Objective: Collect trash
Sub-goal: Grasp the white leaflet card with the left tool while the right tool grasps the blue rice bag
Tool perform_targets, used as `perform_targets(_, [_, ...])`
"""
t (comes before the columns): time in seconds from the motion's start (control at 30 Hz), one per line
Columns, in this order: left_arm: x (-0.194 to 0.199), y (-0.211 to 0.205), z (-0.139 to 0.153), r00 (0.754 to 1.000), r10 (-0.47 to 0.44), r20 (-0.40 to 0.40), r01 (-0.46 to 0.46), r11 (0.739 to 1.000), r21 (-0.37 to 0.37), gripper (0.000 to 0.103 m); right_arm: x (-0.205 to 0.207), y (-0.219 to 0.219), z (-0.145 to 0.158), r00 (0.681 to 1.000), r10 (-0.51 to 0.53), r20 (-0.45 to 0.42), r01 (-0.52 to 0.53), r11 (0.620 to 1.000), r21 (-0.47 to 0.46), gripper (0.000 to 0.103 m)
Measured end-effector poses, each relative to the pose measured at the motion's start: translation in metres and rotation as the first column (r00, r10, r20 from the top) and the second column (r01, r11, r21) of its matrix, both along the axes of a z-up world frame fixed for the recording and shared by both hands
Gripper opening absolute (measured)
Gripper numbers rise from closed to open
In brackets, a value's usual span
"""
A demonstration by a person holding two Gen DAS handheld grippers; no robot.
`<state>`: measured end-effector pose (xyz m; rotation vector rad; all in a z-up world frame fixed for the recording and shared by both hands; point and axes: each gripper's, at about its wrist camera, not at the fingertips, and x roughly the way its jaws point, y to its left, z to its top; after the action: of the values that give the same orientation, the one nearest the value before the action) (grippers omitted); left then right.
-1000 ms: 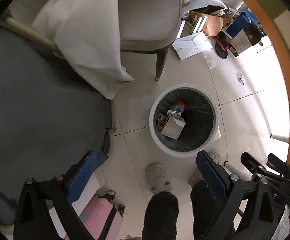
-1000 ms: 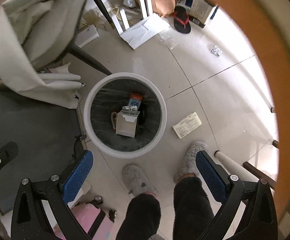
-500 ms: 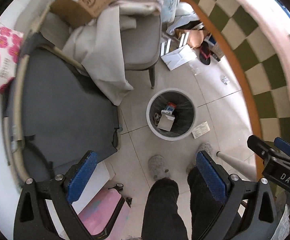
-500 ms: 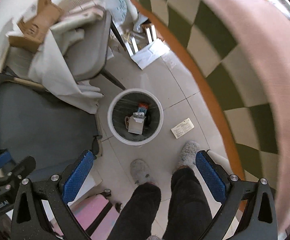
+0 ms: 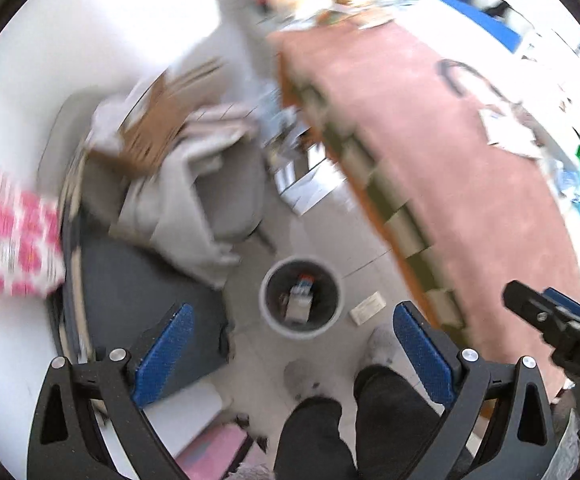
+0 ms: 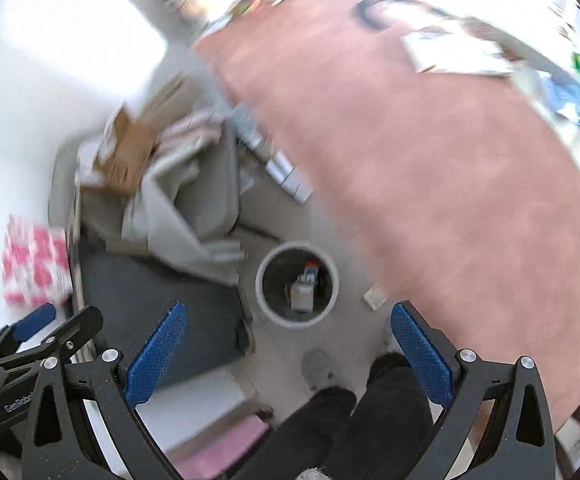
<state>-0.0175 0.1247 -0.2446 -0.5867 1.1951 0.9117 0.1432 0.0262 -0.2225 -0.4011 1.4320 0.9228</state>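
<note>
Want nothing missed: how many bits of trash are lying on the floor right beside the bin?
1: a flat white packet, apart from the trash bin, toward the pink-topped table. Blur may hide more.

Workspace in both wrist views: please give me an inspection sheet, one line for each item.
Surface: pale tiled floor; pink table top at the right.
Job's things: white bin on the floor, holding boxes; flat packet on the floor beside it.
Clutter: cardboard and cloth piled on a grey chair; papers and wrappers on the table, blurred.
Tongs: left tongs open, empty; right tongs open, empty.
Cables: dark loop on the table, possibly a cable.
Surroundings: person's dark trouser legs and slippers below; white wall; pink flowered pack.
</note>
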Motion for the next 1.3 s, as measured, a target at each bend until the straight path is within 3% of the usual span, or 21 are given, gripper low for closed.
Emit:
perform_targets(0.2, [0.136, 0.0, 0.015, 0.981, -0.196, -0.011, 0.196, 0.979, 0.059, 0.103, 0.14, -0.054, 0.026, 0.965, -0.251, 0.075, 0.252, 0.968, -0.012, 0.103])
perform_targets(0.33, [0.245, -0.006, 0.01, 0.928, -0.369, -0.051, 0.372, 0.923, 0.097, 0.103, 0.245, -0.091, 0.017, 0.907, -0.386, 0.171, 0.401, 0.914, -0.067, 0.103])
perform_targets(0.43, [0.307, -0.008, -0.005, 0.862, -0.497, -0.104, 0.506, 0.857, 0.096, 0.103, 0.316, -0.113, 0.0, 0.868, -0.452, 0.206, 0.479, 0.872, -0.104, 0.103])
perform_targets(0.47, [0.332, -0.007, -0.016, 0.819, -0.56, -0.125, 0.571, 0.817, 0.08, 0.103, 0.337, -0.117, -0.008, 0.858, -0.467, 0.215, 0.497, 0.859, -0.119, 0.103])
perform_targets(0.5, [0.344, -0.005, -0.023, 0.794, -0.592, -0.139, 0.604, 0.794, 0.067, 0.103, 0.358, -0.12, -0.015, 0.85, -0.477, 0.225, 0.511, 0.85, -0.128, 0.103])
perform_targets(0.57, [0.38, 0.0, -0.049, 0.718, -0.671, -0.187, 0.685, 0.729, 0.012, 0.103, 0.387, -0.124, -0.026, 0.84, -0.488, 0.235, 0.528, 0.836, -0.149, 0.103])
perform_targets(0.6, [0.389, 0.0, -0.057, 0.695, -0.69, -0.203, 0.704, 0.71, -0.003, 0.103, 0.404, -0.125, -0.035, 0.842, -0.491, 0.225, 0.528, 0.835, -0.155, 0.103])
perform_targets(0.63, [0.403, 0.003, -0.072, 0.649, -0.721, -0.243, 0.738, 0.674, -0.028, 0.103, 0.411, -0.12, -0.041, 0.841, -0.493, 0.223, 0.53, 0.832, -0.163, 0.103])
perform_targets(0.77, [0.431, 0.01, -0.107, 0.527, -0.786, -0.323, 0.809, 0.58, -0.094, 0.103, 0.444, -0.116, -0.064, 0.839, -0.501, 0.211, 0.537, 0.823, -0.186, 0.103])
perform_targets(0.87, [0.441, 0.011, -0.124, 0.457, -0.825, -0.334, 0.84, 0.523, -0.143, 0.103, 0.46, -0.111, -0.075, 0.838, -0.51, 0.194, 0.541, 0.821, -0.183, 0.103])
perform_targets(1.07, [0.448, -0.001, -0.139, 0.334, -0.888, -0.317, 0.889, 0.408, -0.205, 0.102, 0.483, -0.097, -0.091, 0.843, -0.513, 0.165, 0.536, 0.829, -0.16, 0.103])
perform_targets(1.17, [0.453, -0.007, -0.145, 0.288, -0.902, -0.323, 0.903, 0.368, -0.222, 0.102, 0.487, -0.092, -0.097, 0.848, -0.503, 0.167, 0.527, 0.833, -0.165, 0.103])
perform_targets(1.3, [0.458, -0.013, -0.143, 0.253, -0.921, -0.296, 0.916, 0.326, -0.234, 0.093, 0.494, -0.081, -0.107, 0.857, -0.493, 0.15, 0.514, 0.84, -0.174, 0.103])
